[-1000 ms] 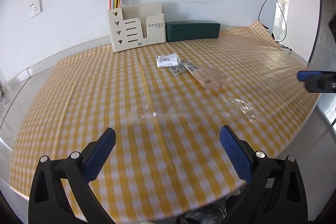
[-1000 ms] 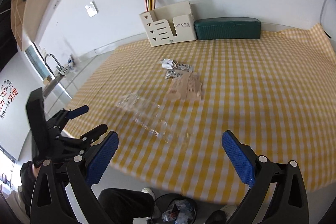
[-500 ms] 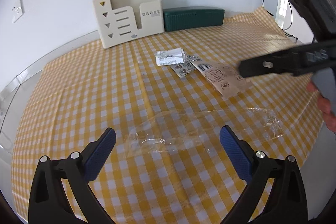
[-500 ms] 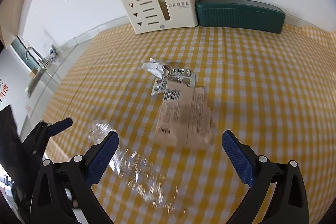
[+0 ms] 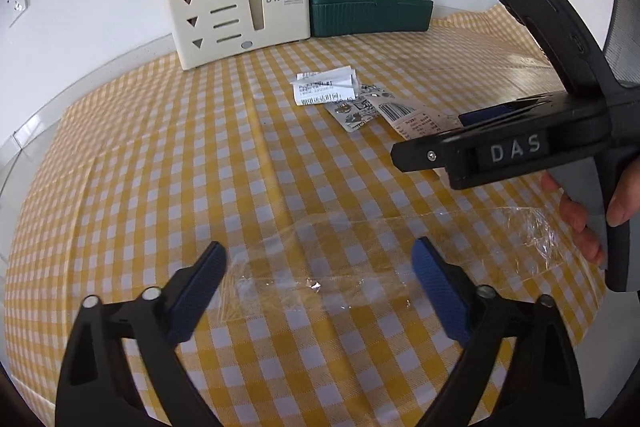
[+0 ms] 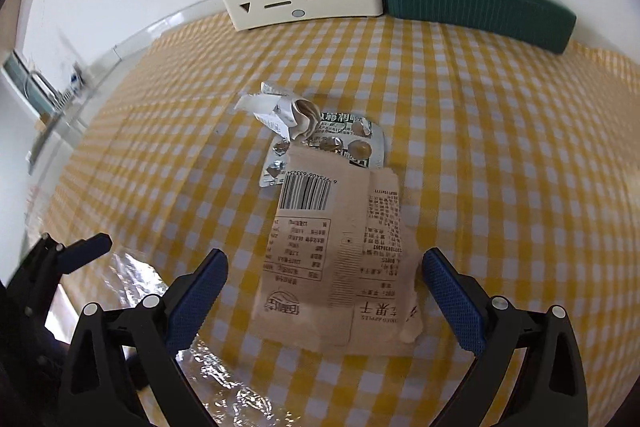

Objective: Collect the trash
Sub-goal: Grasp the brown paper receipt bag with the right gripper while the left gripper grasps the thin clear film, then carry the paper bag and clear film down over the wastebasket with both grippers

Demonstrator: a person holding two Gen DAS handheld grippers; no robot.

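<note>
A clear plastic wrapper (image 5: 360,259) lies flat on the yellow checked tablecloth (image 5: 160,167), and my open left gripper (image 5: 320,267) straddles its near end. My right gripper (image 6: 322,277) is open and empty, its fingers on either side of a beige snack packet (image 6: 340,267). Behind the packet lie a foil pill blister (image 6: 348,143) and a crumpled white receipt (image 6: 276,111). The receipt (image 5: 324,87), blister (image 5: 356,109) and packet (image 5: 416,119) also show in the left wrist view, partly behind the right gripper's body (image 5: 520,147). The wrapper (image 6: 132,279) shows at the lower left in the right wrist view.
A cream desk organiser (image 5: 236,15) with coloured sticks and a dark green case (image 5: 368,13) stand against the white wall at the back. The table's near edge runs along the bottom. A sink area (image 6: 44,95) lies far left.
Both grippers have moved forward and down over the table. The right one has come over the beige packet and fills the right of the left view. The left one has closed in on the clear wrapper.
</note>
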